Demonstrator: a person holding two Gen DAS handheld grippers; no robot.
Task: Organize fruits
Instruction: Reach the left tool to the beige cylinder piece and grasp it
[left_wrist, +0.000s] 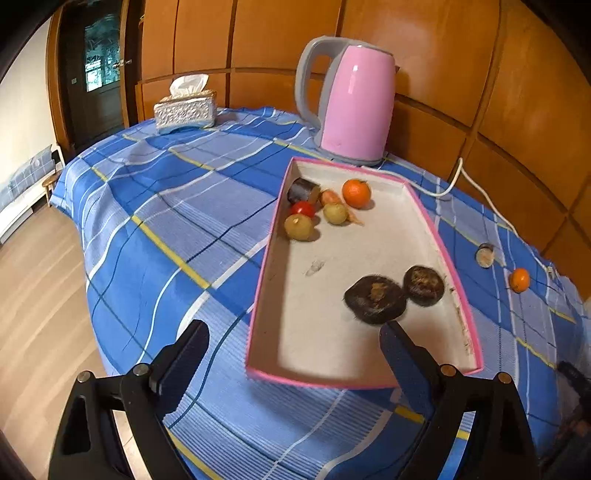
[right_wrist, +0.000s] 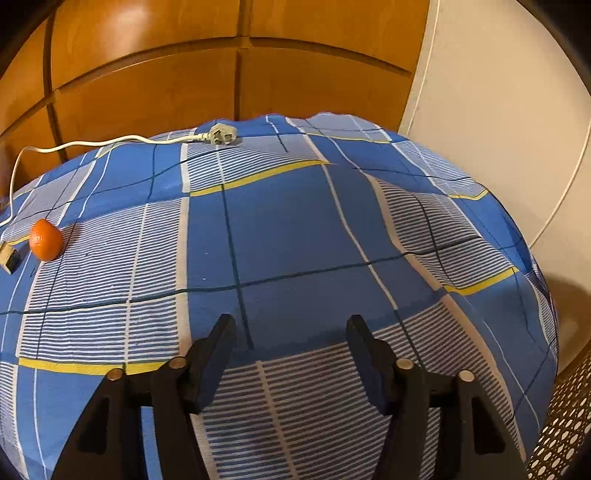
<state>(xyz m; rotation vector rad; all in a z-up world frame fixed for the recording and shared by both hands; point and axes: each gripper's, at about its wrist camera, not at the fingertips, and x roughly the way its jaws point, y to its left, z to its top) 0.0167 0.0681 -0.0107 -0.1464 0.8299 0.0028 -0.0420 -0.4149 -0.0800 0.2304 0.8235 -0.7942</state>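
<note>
Landmark: a pink-rimmed tray (left_wrist: 436, 221) lay on the desk (left_wrist: 166, 206), which wore a blue checked cloth.
Inside the tray, far end: an orange (left_wrist: 356, 192), a red tomato (left_wrist: 302, 209), two yellow-green fruits (left_wrist: 298, 227), a carrot (left_wrist: 330, 197) and a dark cut piece (left_wrist: 301, 189) sat close together.
Inside the tray, near end: two dark round fruits (left_wrist: 376, 300) touched each other.
Outside the tray, to its right: a small orange (left_wrist: 519, 280) and a cut dark piece (left_wrist: 485, 254) sat on the cloth.
Behind the tray: a pink kettle (left_wrist: 354, 107) and a tissue box (left_wrist: 184, 109).
Left gripper (left_wrist: 295, 343): jaws wide, holding nothing, over the tray's near end.
Right gripper (right_wrist: 291, 332): jaws partly apart, holding nothing, over bare cloth, far from the small orange.
</note>
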